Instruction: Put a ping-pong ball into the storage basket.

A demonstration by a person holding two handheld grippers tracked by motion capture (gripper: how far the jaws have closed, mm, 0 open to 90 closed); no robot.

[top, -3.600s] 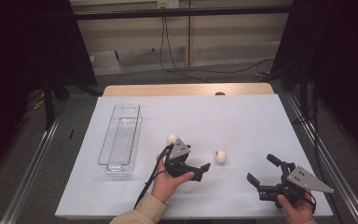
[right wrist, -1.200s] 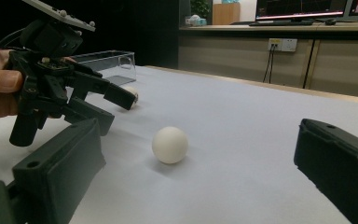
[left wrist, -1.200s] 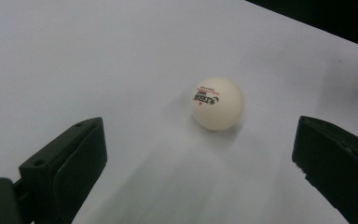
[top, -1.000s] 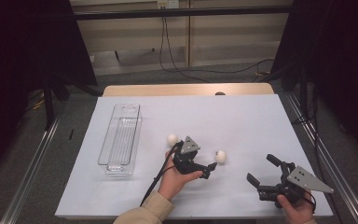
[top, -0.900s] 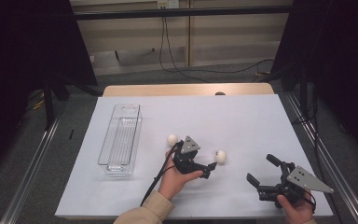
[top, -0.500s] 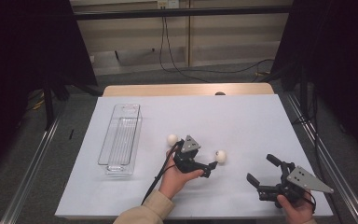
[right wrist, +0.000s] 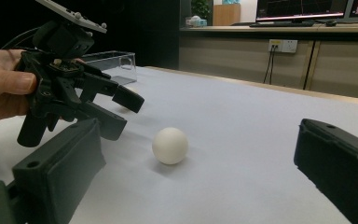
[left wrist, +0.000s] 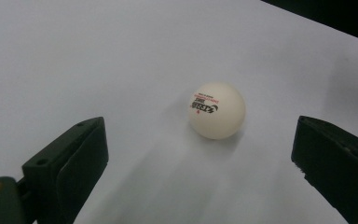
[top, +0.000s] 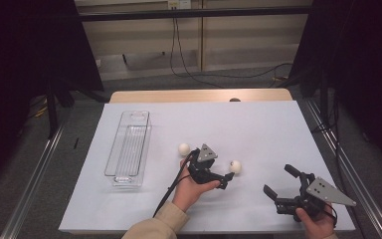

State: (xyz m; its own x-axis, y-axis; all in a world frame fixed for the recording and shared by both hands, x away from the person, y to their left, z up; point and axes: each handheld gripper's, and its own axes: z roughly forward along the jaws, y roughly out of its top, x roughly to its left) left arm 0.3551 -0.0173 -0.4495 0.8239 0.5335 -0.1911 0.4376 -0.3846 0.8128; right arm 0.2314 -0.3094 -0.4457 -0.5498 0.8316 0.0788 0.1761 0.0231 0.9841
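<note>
Ball (top: pixel 235 167) with the red and black print on it is sitting on the white table cover (top: pixel 258 124), toward the near right of the middle. Left gripper (top: pixel 221 176) is pointed right at it, jaws spread wide and holding nothing. In the left gripper view the ball (left wrist: pixel 216 110) lies ahead of the two black jaws and roughly between them, a bit closer to the right one, not touching either. You can see its shadow on the cover, so it's resting there.

Right gripper (top: pixel 282 183) is over by the near right corner, well apart from the ball, also spread wide with nothing in it. From the right gripper view you get the ball (right wrist: pixel 169 145) from the side, with the left gripper (right wrist: pixel 121 112) just beside it, held in a hand (right wrist: pixel 2 86).

Second ball (top: pixel 184 149) lies on the other side of the left gripper. Clear plastic tray (top: pixel 129 144) is off to the left, long side running away from the person.
</note>
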